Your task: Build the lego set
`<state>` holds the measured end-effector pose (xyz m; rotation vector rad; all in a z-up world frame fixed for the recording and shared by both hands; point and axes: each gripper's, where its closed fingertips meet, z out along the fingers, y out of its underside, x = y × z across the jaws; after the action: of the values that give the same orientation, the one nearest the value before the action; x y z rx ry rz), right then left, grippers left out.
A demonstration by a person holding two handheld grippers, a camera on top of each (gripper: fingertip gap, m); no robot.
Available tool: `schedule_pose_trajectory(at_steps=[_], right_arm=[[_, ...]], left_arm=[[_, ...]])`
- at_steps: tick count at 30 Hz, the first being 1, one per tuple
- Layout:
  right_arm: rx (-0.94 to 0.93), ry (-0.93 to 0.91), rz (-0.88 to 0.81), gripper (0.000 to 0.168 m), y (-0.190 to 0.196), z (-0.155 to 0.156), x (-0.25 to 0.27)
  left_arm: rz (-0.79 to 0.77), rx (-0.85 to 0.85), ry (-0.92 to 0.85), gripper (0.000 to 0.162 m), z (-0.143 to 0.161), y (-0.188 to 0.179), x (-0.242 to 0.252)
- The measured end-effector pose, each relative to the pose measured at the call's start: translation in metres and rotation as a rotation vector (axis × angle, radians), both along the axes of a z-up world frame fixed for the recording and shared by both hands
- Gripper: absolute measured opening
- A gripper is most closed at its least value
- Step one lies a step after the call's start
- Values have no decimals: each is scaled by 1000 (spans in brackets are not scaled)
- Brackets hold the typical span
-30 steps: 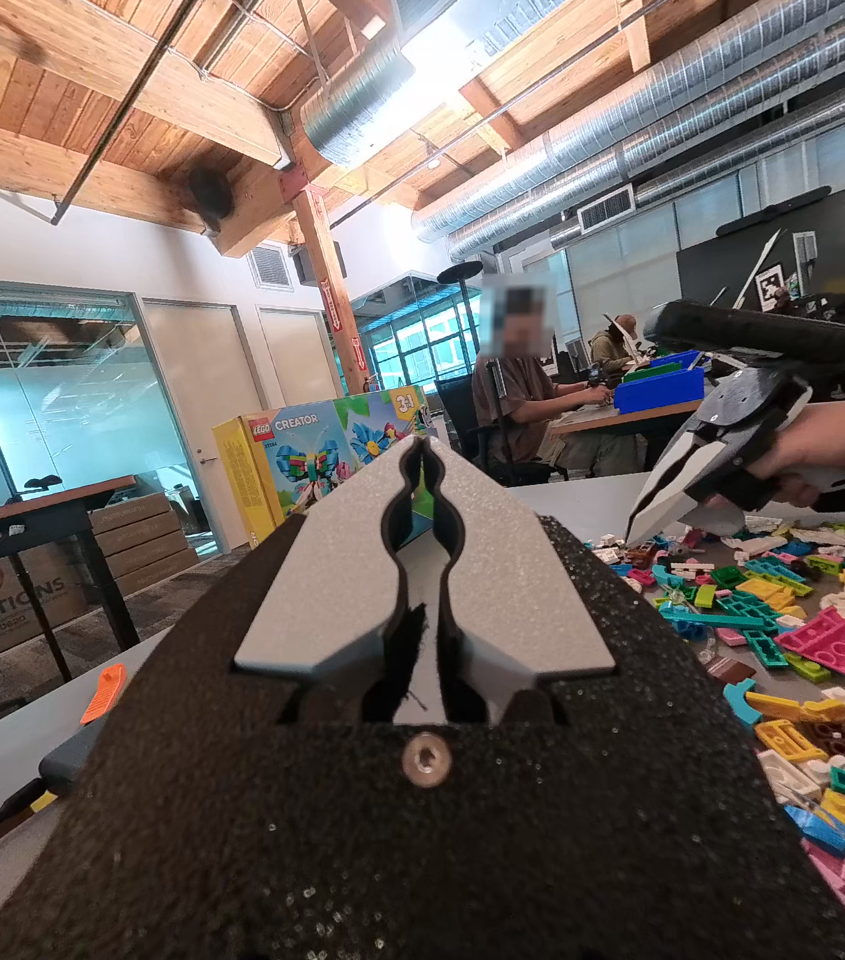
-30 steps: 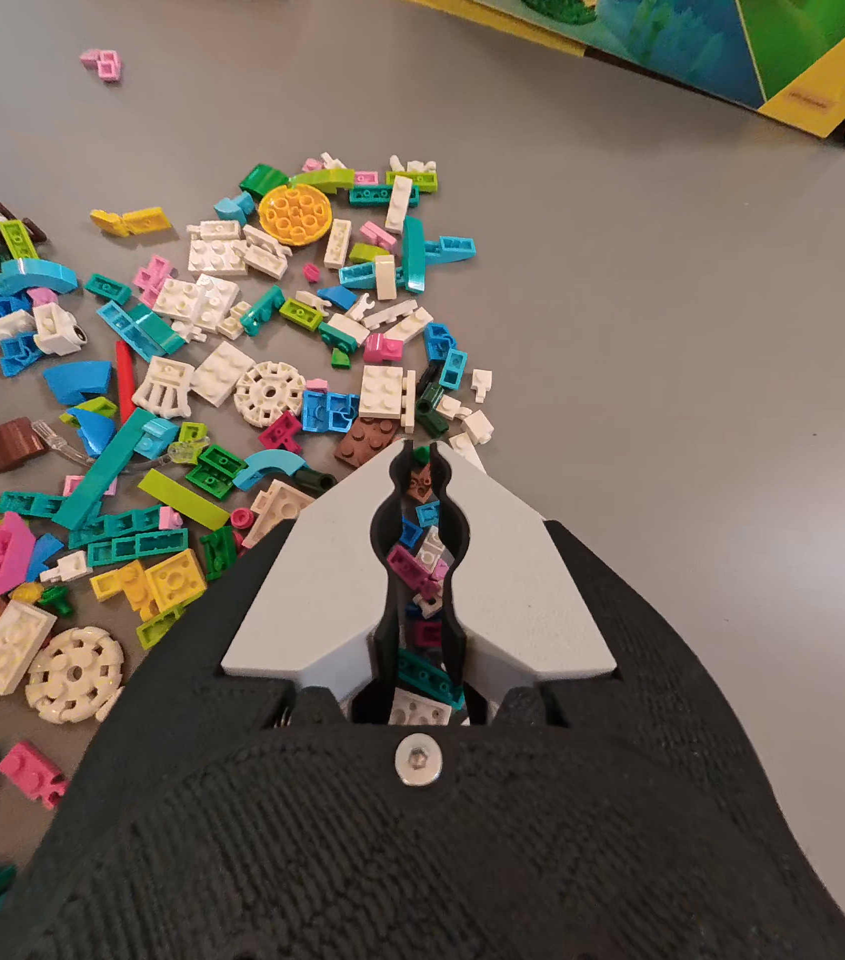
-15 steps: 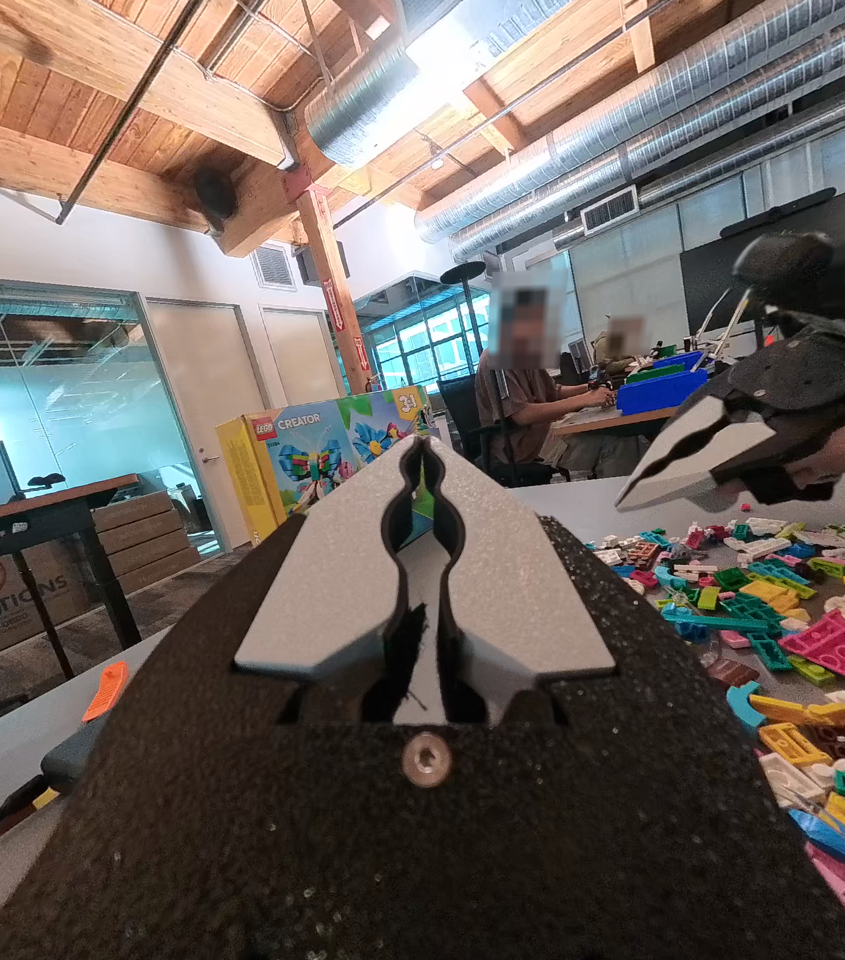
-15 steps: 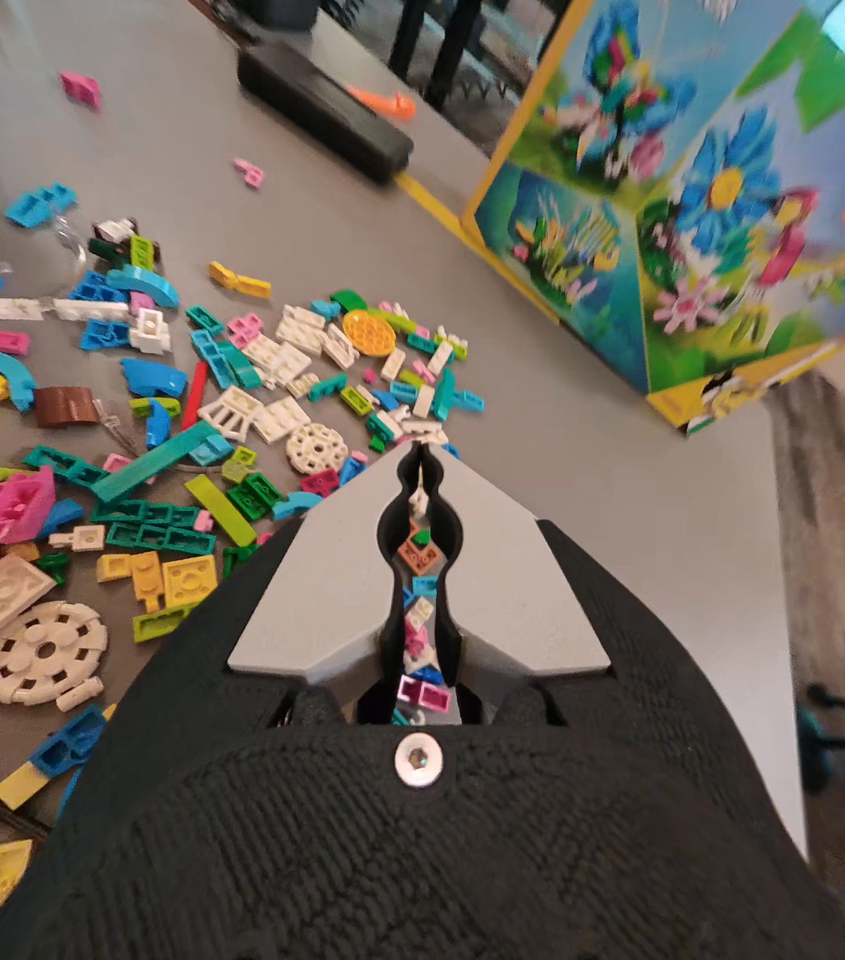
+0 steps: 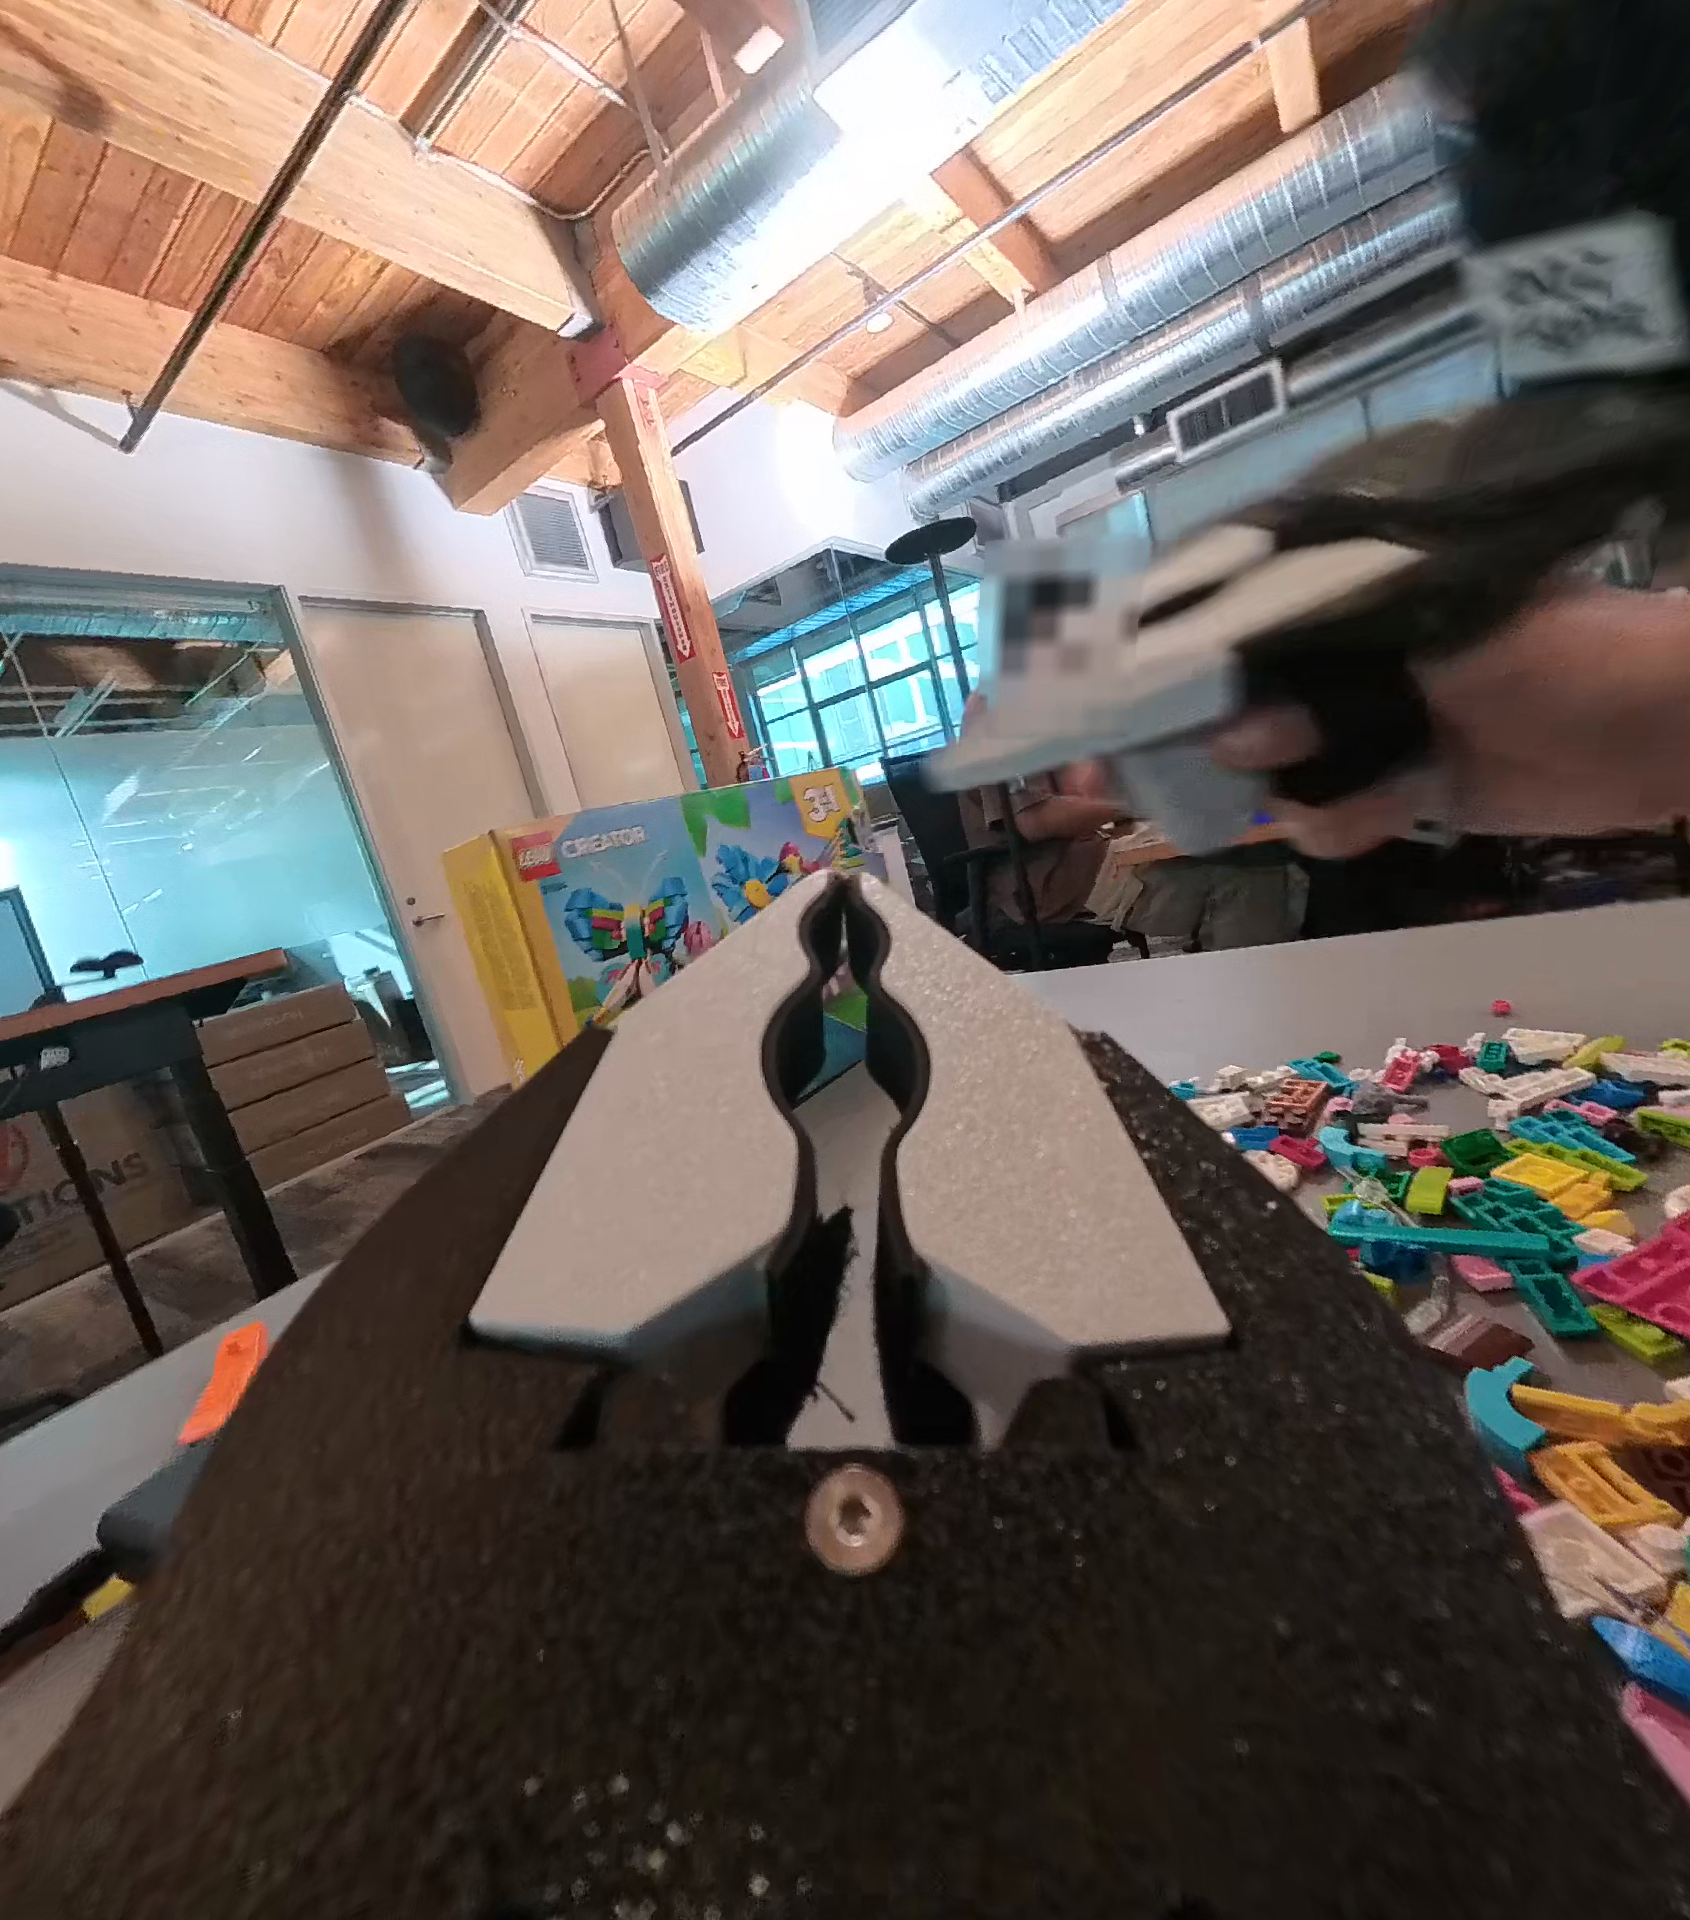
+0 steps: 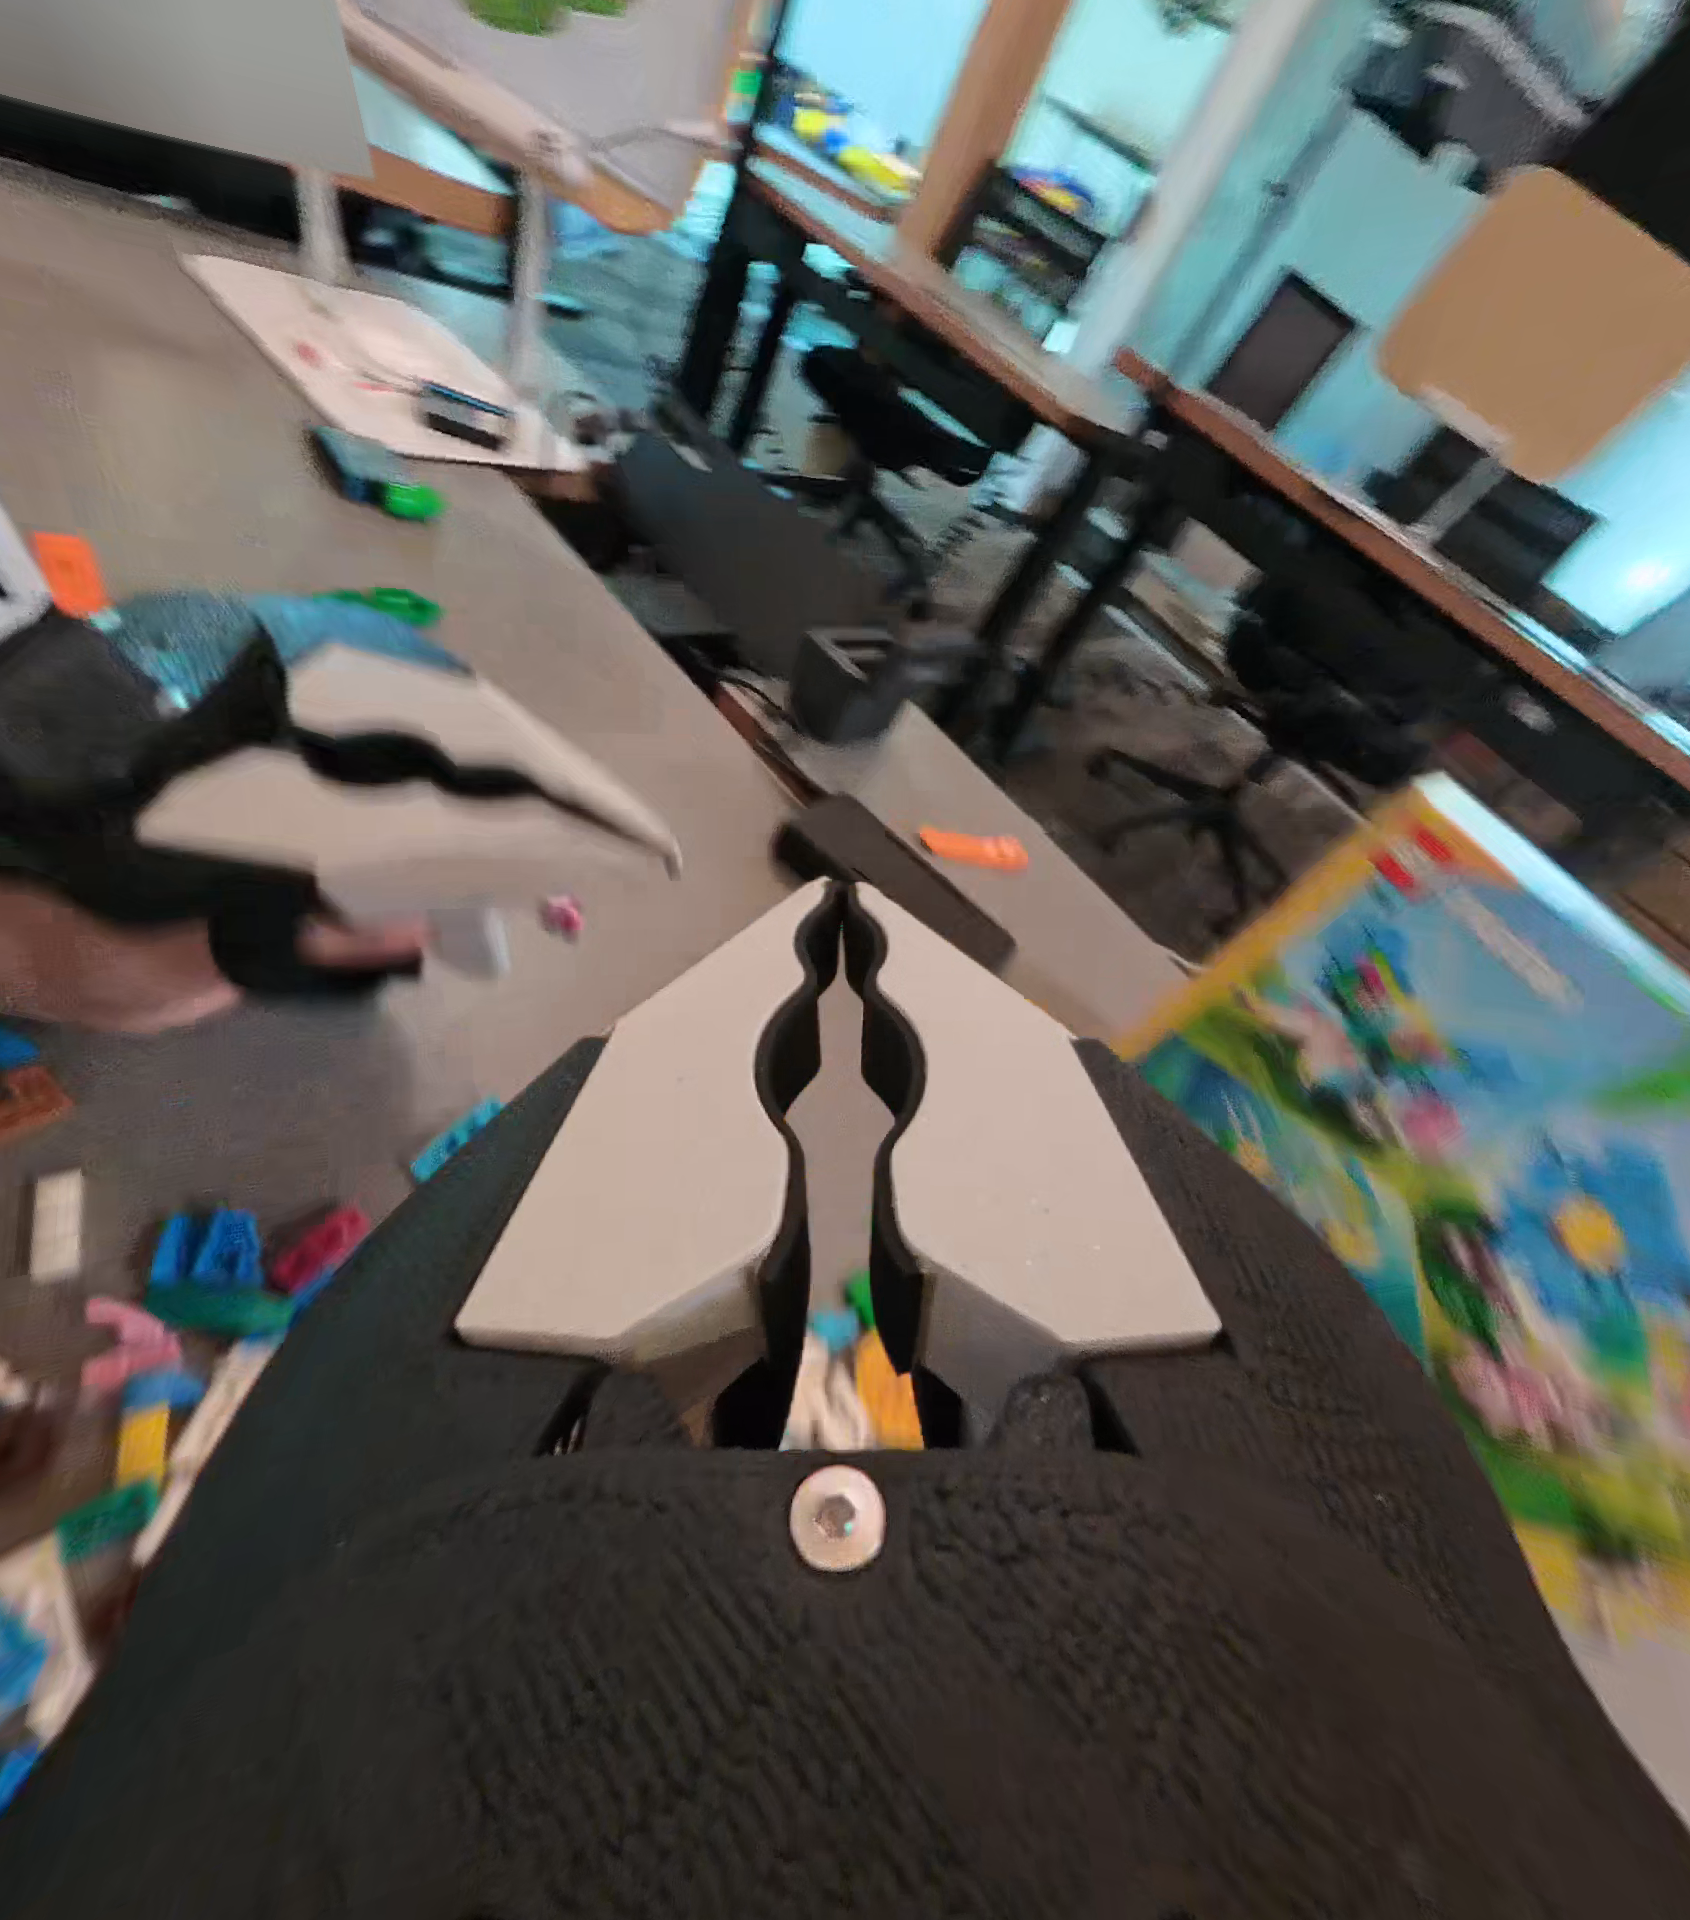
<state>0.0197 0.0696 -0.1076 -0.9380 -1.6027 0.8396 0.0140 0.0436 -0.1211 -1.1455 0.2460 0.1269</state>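
Loose lego pieces (image 5: pixel 1547 1174) are spread over the right part of the grey table (image 5: pixel 1340 966) in the left wrist view; in the blurred right wrist view the pile (image 6: pixel 197 1268) is seen low on the left. The set's box (image 5: pixel 654 925) is stood upright on the table beyond the pile, at right (image 6: pixel 1506 1247) in the right wrist view. The left gripper (image 5: pixel 842 886) is held above the table edge, pointed at the box, jaws closed with tips touching and nothing between them. The right gripper (image 6: pixel 842 890) is raised clear of the pieces, jaws likewise closed and empty; it is seen blurred at upper right (image 5: pixel 934 774) in the left wrist view, held by a hand (image 5: pixel 1547 717). An orange tool (image 6: pixel 974 847) is laid on a black bar (image 6: pixel 898 883) near the table edge.
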Motion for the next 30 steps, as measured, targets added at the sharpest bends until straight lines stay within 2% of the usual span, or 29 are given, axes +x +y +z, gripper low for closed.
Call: schedule_pose_trajectory(at_steps=[4,7,9,13,16,22,25,30], right_arm=[[67,-93,270,0,-60,16,-77],[127,-234,448,0,-96,17,-122],[161,-372,572,0,-122,1,-147],[275,-701,748,0,-160,-67,-174],[350,-841,785,0,-168,-107,-185],[393,-980,787,0,-163,-155,-189],[386,-998,781,0,-160,-164,-187],[341,-954,777,10,-162,-157,-190]], left_arm=[[-51,-11,136,0,-4,1,26],[-61,-7,215,0,-7,0,37],[-72,-11,234,0,-8,0,41],[-81,-9,269,0,-10,-1,47],[-89,-4,309,0,-11,-3,53],[-88,-6,291,0,-11,-3,51],[-89,-16,297,0,-12,-2,51],[-92,-16,315,0,-13,-1,53]])
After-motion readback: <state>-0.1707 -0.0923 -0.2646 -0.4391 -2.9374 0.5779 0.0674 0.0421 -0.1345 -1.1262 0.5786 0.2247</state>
